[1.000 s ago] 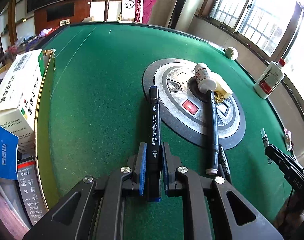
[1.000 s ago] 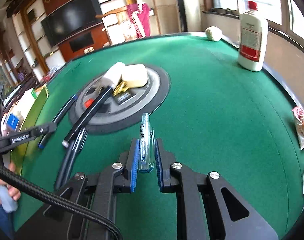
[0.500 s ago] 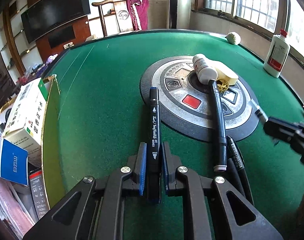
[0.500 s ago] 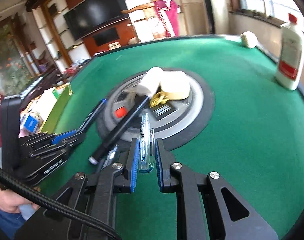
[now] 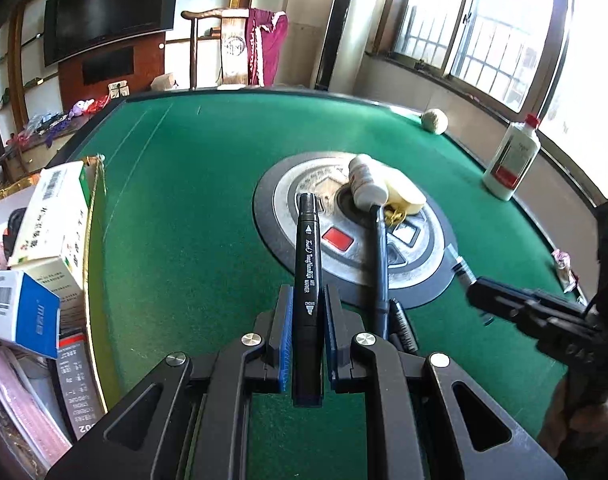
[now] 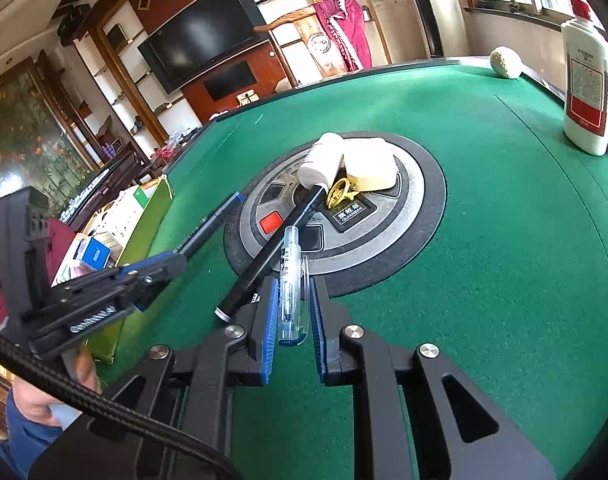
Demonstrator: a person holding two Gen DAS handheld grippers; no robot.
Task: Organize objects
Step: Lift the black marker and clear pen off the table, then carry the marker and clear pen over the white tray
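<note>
Gripping a black marker between blue pads, left tongs closed on its lower barrel, tip pointing forward toward the round grey hub set in the green bench. Seen from the right wrist camera as well: left tongs to the left of the hub, marker jutting from them toward its rim. Holding a clear pen upright between the fingers, right tongs narrow, though actual pad contact cannot be told; pen tip reaching over the near edge of the hub. Visible too in the left view, right of the hub and blurred: right tongs with the pen poking out.

Lying on the hub: a white bottle on its side, touching a cream-coloured case, a gold clip just beside both. Resting across the hub's near rim, a long black pen, its top end against the bottle. Standing well right of the hub near the bench edge, a tall white bottle with red cap; beyond it, a pale ball. Left of the hub, off the bench edge, a carton stuffed with boxes.
</note>
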